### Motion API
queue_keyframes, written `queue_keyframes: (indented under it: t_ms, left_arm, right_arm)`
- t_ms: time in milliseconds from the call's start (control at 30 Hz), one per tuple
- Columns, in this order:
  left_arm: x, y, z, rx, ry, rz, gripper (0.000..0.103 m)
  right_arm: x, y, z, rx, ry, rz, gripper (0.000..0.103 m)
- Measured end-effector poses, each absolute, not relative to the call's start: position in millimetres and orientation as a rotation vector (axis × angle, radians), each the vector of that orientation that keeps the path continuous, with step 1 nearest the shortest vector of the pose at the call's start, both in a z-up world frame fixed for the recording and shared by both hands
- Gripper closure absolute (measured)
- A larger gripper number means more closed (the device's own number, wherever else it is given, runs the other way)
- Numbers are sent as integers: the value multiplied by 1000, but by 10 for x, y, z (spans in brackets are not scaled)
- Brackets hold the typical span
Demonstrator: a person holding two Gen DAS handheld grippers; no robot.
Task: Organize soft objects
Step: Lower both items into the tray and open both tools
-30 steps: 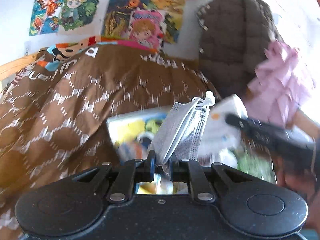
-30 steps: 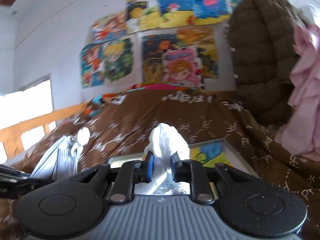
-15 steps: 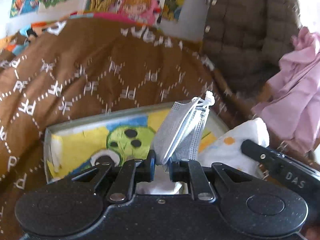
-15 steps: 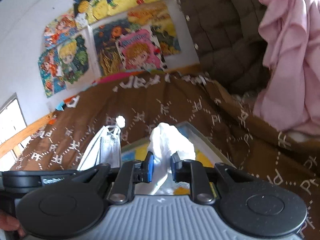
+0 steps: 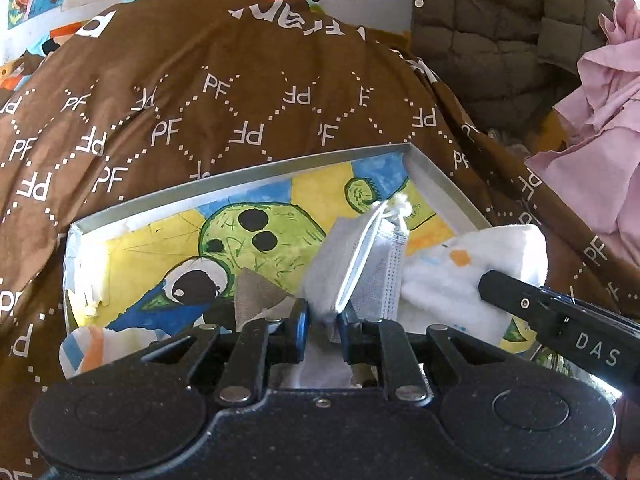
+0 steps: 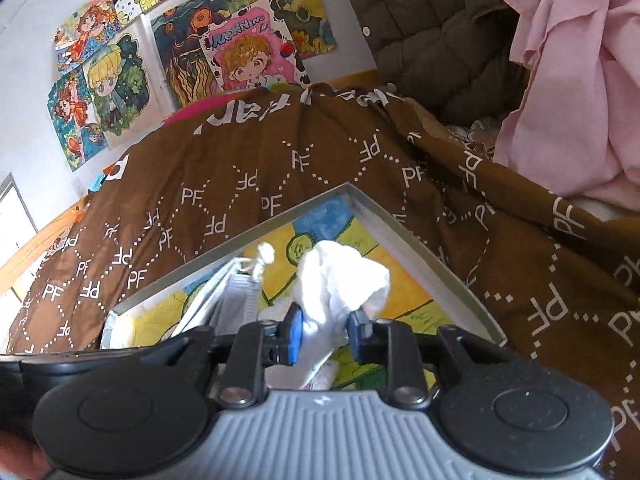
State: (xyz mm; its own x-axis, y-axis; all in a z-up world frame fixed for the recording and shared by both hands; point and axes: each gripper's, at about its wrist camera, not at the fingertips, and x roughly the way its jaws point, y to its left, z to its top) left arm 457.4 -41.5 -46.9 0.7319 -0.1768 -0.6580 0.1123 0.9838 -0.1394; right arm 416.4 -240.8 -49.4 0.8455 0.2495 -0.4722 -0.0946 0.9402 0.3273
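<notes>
A shallow grey tray with a cartoon drawing on its floor lies on the brown bedspread. My left gripper holds a folded grey face mask upright over the tray; its jaws are easing open with the mask still pinched between them. From the right, one finger of my right gripper reaches in beside a white patterned cloth. In the right wrist view, my right gripper is opening, and the white cloth stands loosely between its blue pads above the tray. The mask shows just left of it.
A grey-brown scrap and a white cloth with blue and orange marks lie in the tray's near part. A brown quilted jacket and a pink garment hang at the right. Drawings cover the wall behind the bed.
Both grippers moved down and forward over the tray, carrying the mask and the cloth. The right gripper's pads have spread apart around the white cloth.
</notes>
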Motion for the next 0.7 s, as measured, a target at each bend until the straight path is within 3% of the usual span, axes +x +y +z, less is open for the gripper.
queue_keyframes:
  t_ms: [300, 700]
  left_arm:
    - [4500, -518, -436, -49, 708, -147, 79]
    - [4299, -507, -213, -38, 660, -131, 57]
  right_arm:
    - [4153, -2480, -498, 320, 553, 180, 64]
    - [4046, -2621, -403, 347, 572, 173, 39]
